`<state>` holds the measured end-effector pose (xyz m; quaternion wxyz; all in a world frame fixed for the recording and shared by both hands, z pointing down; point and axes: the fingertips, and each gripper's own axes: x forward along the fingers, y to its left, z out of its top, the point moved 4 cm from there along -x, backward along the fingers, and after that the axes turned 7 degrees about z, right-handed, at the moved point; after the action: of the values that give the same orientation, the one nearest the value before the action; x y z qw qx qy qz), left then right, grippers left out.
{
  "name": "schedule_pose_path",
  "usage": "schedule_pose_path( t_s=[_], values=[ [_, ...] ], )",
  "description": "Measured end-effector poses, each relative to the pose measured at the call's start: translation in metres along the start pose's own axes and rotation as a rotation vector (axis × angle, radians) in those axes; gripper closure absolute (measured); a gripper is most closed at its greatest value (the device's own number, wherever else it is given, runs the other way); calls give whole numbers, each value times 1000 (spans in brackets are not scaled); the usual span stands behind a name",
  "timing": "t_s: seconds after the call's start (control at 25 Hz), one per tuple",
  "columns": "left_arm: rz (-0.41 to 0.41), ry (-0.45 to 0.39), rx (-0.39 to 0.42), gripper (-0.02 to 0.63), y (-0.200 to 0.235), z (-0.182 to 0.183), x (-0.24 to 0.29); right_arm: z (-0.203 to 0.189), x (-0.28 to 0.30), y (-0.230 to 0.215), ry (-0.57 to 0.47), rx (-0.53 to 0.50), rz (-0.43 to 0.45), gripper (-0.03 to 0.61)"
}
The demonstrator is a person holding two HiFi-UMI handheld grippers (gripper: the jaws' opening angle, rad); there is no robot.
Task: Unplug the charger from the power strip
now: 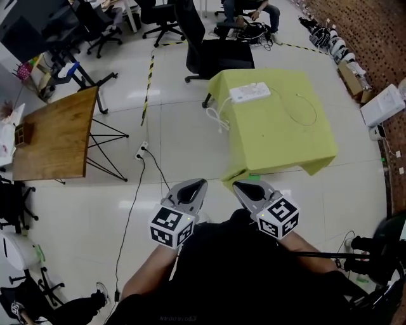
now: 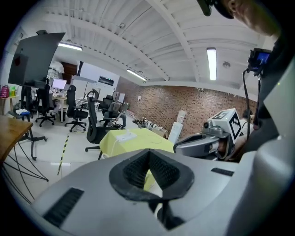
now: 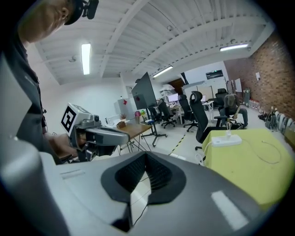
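Head view, white charger in power strip, left gripper, right gripper closed empty

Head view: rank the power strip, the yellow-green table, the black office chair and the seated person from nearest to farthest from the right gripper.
1. yellow-green table: near corner just ahead of the right gripper.
2. power strip: on the table's far left part.
3. black office chair: behind the table.
4. seated person: farthest, at the top edge.
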<state>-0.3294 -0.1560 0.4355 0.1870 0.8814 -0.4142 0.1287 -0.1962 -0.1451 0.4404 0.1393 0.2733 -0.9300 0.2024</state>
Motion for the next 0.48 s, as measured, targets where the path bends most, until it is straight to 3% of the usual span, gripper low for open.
schedule_pose_path(
  t_s=[0.2,0.48],
  values=[
    [2,11,-45,607,33,0,4,15,25,-15,-1,23,-26,575],
    [0,33,-25,607,71,22,42,23,64,-60,-12,73,-19,575]
  ],
)
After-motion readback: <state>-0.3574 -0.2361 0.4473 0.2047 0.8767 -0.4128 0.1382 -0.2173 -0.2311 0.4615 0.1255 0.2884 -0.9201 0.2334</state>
